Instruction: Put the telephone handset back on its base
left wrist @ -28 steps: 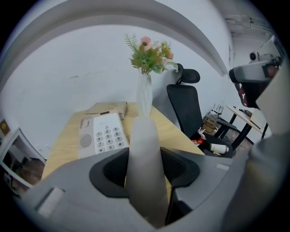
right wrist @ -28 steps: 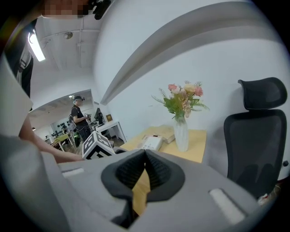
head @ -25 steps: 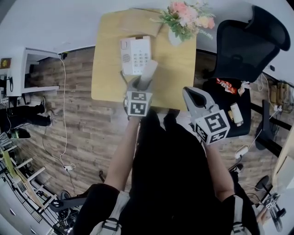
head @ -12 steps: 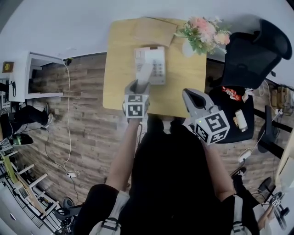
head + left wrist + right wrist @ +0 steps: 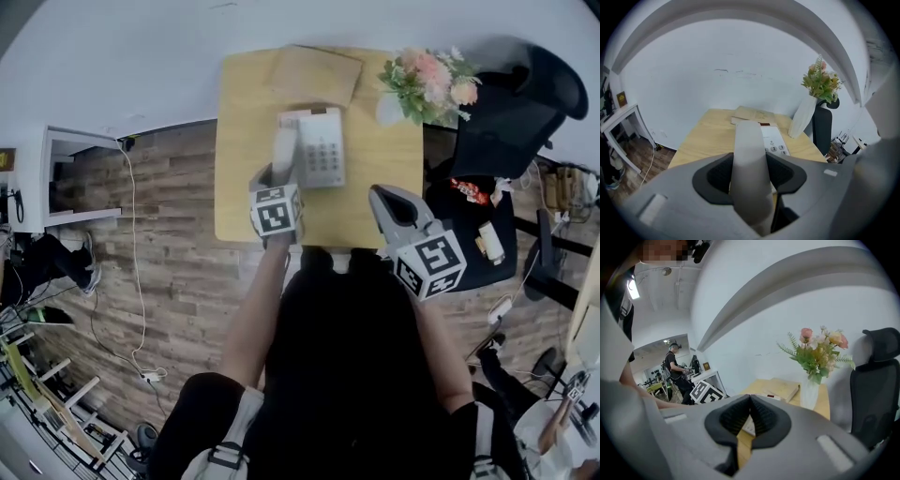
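The white telephone base (image 5: 319, 148) with its grey keypad lies on the small wooden table (image 5: 244, 178). My left gripper (image 5: 279, 178) is shut on the grey-white handset (image 5: 284, 152), which hangs over the base's left side. In the left gripper view the handset (image 5: 749, 168) stands between the jaws, with the base (image 5: 774, 143) just beyond it. My right gripper (image 5: 386, 202) hovers shut and empty near the table's front right edge; in its own view the right gripper (image 5: 750, 414) has its pads pressed together.
A white vase of pink flowers (image 5: 427, 82) stands at the table's back right corner. A tan book (image 5: 316, 73) lies behind the phone. A black office chair (image 5: 506, 103) is right of the table. A white shelf (image 5: 66, 178) stands at the left.
The left gripper has carried the handset forward and left, from over the base's middle to above its left side. The right gripper has barely moved.
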Tool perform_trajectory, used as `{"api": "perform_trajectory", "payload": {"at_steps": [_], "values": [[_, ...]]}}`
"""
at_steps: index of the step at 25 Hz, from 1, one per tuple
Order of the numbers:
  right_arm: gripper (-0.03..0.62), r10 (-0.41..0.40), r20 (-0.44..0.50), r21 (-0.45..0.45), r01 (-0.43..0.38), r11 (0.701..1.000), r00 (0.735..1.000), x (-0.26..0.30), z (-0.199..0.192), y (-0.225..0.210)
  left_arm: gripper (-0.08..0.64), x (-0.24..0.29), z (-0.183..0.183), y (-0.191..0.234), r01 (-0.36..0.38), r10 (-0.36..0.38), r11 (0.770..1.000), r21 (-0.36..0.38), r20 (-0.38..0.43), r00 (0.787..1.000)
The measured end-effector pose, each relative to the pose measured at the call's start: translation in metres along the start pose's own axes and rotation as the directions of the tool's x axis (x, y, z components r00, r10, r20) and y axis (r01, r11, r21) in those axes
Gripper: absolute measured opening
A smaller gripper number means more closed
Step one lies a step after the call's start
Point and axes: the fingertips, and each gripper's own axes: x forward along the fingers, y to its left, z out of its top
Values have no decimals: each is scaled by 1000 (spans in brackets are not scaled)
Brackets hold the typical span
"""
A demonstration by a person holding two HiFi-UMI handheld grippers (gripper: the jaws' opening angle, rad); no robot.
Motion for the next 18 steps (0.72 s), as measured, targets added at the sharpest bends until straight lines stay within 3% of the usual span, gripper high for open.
{"api": "perform_trajectory", "payload": {"at_steps": [18], "values": [[3, -84, -50, -12, 83, 996, 995, 8, 4, -12, 221, 51, 9, 6, -129, 129, 991, -27, 0, 992]]}}
